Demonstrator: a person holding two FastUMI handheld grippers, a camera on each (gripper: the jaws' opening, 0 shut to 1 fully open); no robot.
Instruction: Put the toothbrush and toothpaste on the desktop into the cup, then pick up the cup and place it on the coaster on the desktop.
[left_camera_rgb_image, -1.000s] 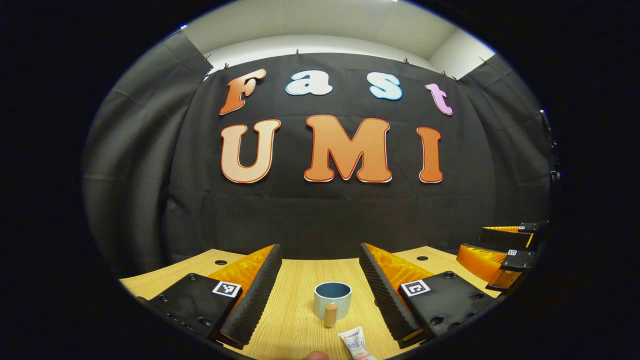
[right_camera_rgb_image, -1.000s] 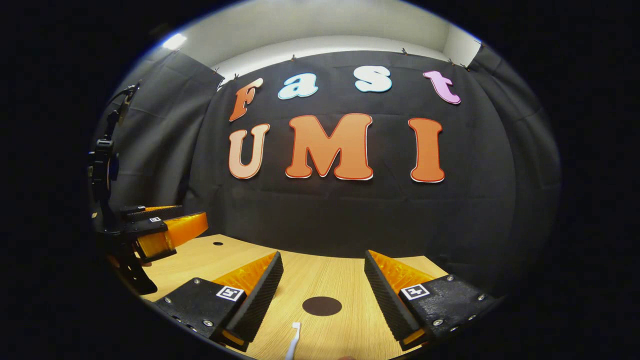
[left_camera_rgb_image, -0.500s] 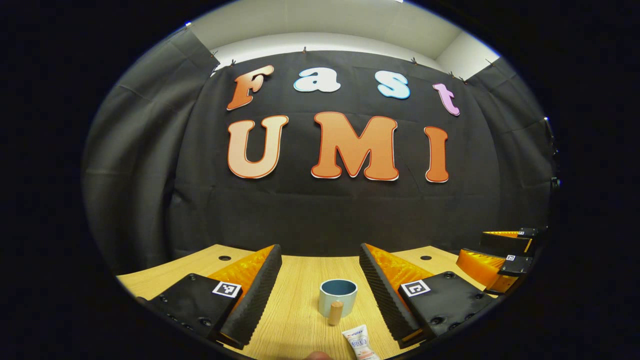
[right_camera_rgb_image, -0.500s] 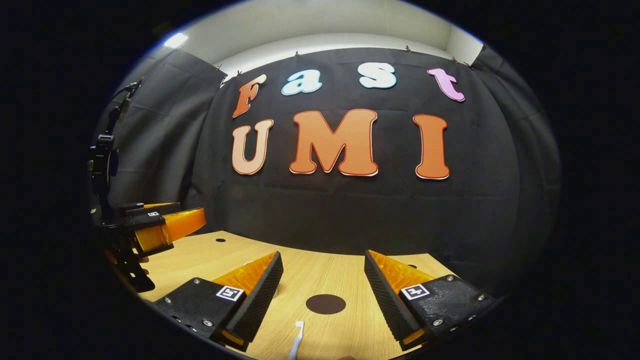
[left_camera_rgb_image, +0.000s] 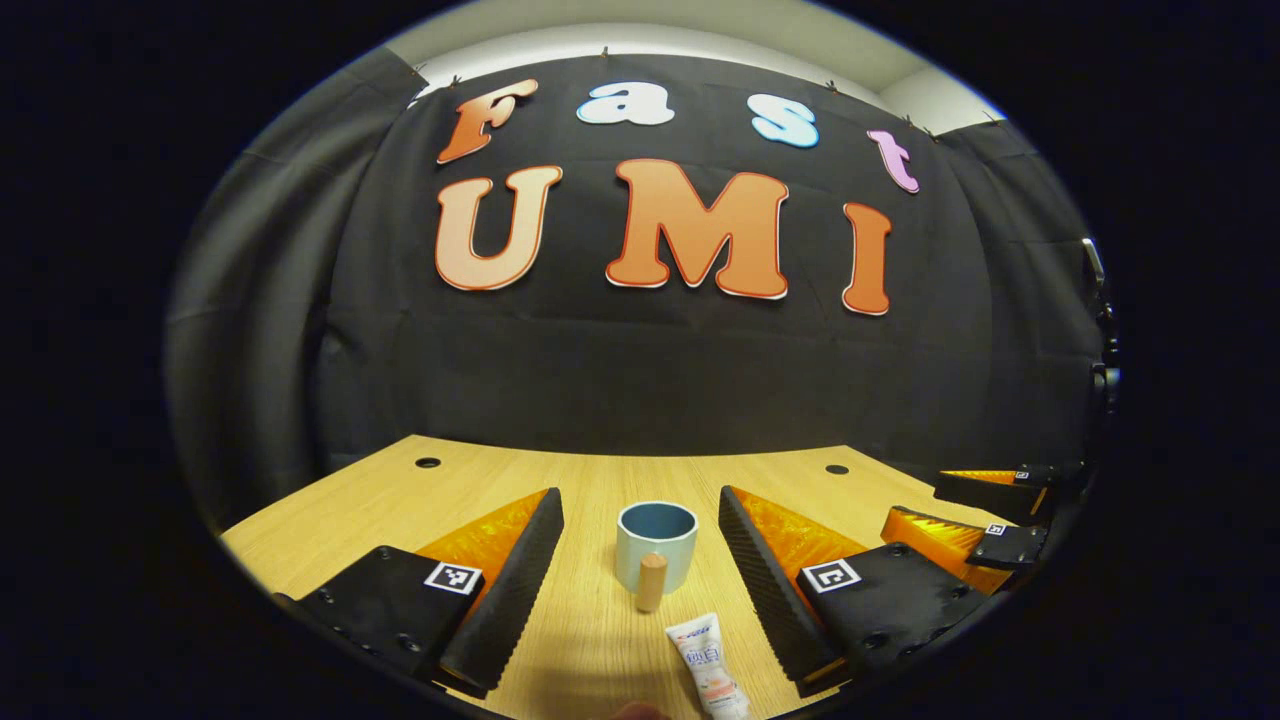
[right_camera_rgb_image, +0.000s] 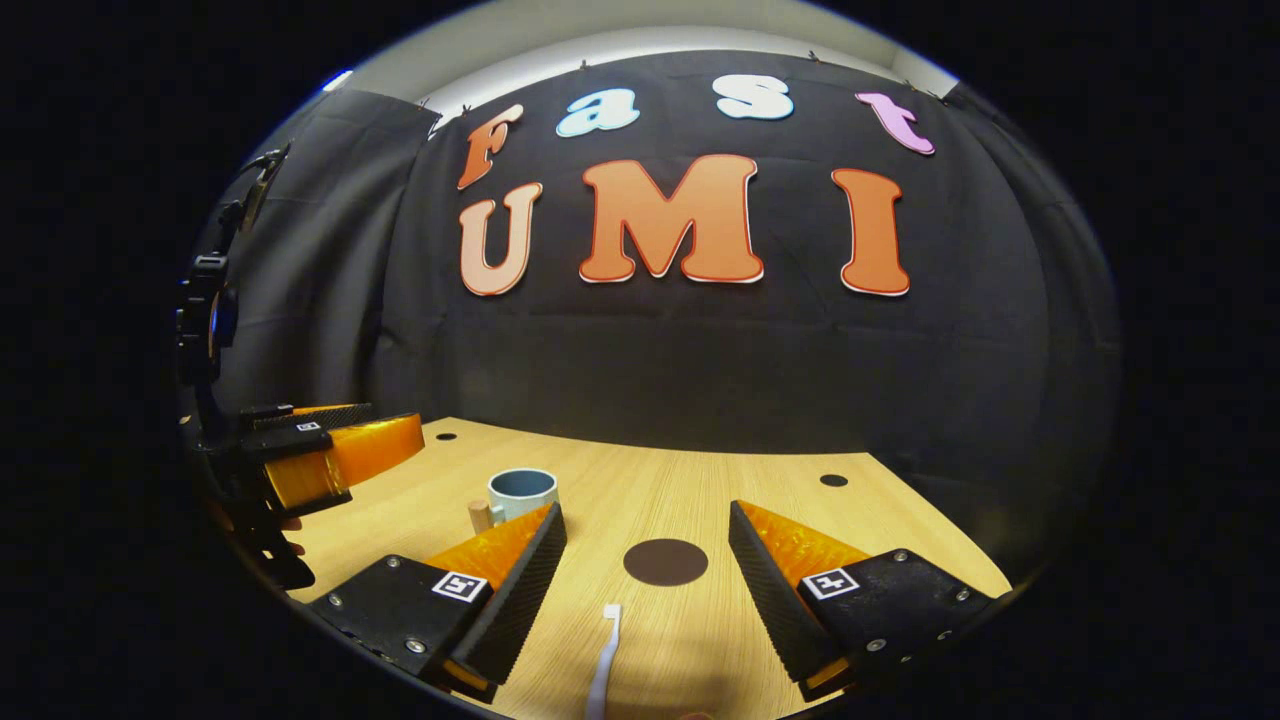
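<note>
A pale blue cup (left_camera_rgb_image: 656, 545) with a wooden handle stands upright on the wooden desktop (left_camera_rgb_image: 480, 490), straight ahead between the fingers of my left gripper (left_camera_rgb_image: 640, 570), which is open and holds nothing. The white toothpaste tube (left_camera_rgb_image: 708, 668) lies flat just in front of the cup, near the view's bottom edge. In the right gripper view, a white toothbrush (right_camera_rgb_image: 604, 660) lies between the fingers of my open right gripper (right_camera_rgb_image: 648, 590). The dark round coaster (right_camera_rgb_image: 665, 561) lies beyond it. The cup (right_camera_rgb_image: 520, 493) stands to the left, past the left finger.
The other gripper (left_camera_rgb_image: 985, 520) shows at the right edge of the left gripper view. In the right gripper view, the left gripper (right_camera_rgb_image: 320, 455) hovers at the far left. Small round holes (right_camera_rgb_image: 833, 480) mark the desktop's back corners. The black cloth wall closes the back.
Both cameras have tipped downward, so more desktop shows. The cup has come into sight in the right gripper view. Cup, toothpaste, toothbrush and coaster have not moved on the desk.
</note>
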